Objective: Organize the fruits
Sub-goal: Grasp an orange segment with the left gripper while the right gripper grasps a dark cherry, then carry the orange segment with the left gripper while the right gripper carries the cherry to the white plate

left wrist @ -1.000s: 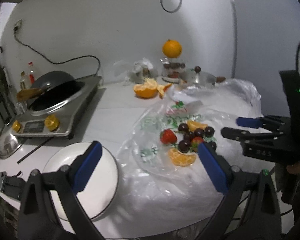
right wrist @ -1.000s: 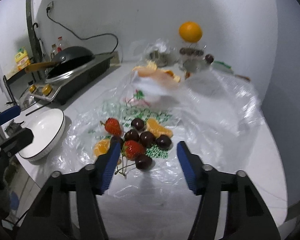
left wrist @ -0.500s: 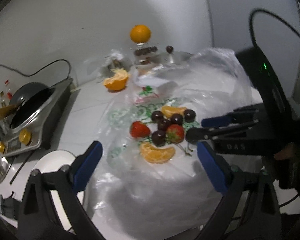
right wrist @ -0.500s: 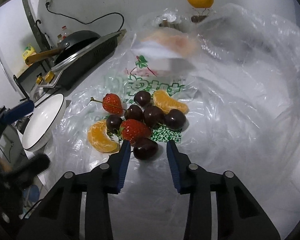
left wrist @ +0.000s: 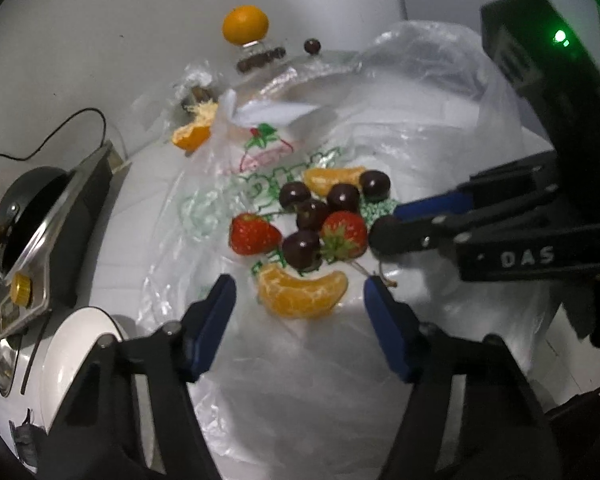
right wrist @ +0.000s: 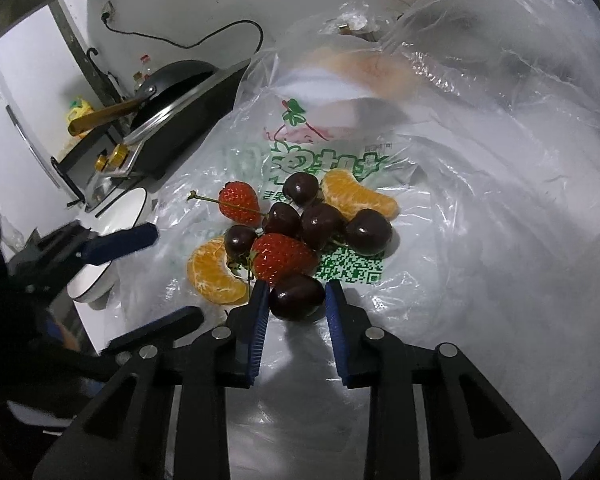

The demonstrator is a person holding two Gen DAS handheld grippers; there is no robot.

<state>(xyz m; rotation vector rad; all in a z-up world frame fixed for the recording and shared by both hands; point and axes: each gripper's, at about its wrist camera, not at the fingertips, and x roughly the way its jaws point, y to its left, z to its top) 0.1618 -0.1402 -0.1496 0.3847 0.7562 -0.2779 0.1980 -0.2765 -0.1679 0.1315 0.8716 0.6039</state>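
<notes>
White counter against a pale wall; clear printed plastic bag spread flat over most of the surface. Landmark: fruit pile at mid-bag. Left of pile, at counter edge, black pan on a cooktop with brass knobs, cord trailing up wall. Nearer than cooktop, white plate, holding nothing visible. Behind pile, by the wall, whole orange perched on a glass stand; half-peeled orange below it, partly under bag edge. Pile itself, lying on the bag: two strawberries, one left, one centre; several dark cherries clustered between; one orange segment behind pile, one on the near-left side. Right gripper at near edge of pile, jaws just been closing, now drawn in tight against both sides of one dark cherry, which sits on the bag touching the centre strawberry. Left gripper low over near-left segment, jaws just been closing, standing about half apart, segment between them, pads clear of it on both sides. Loose stems beside right pad of left gripper.
</notes>
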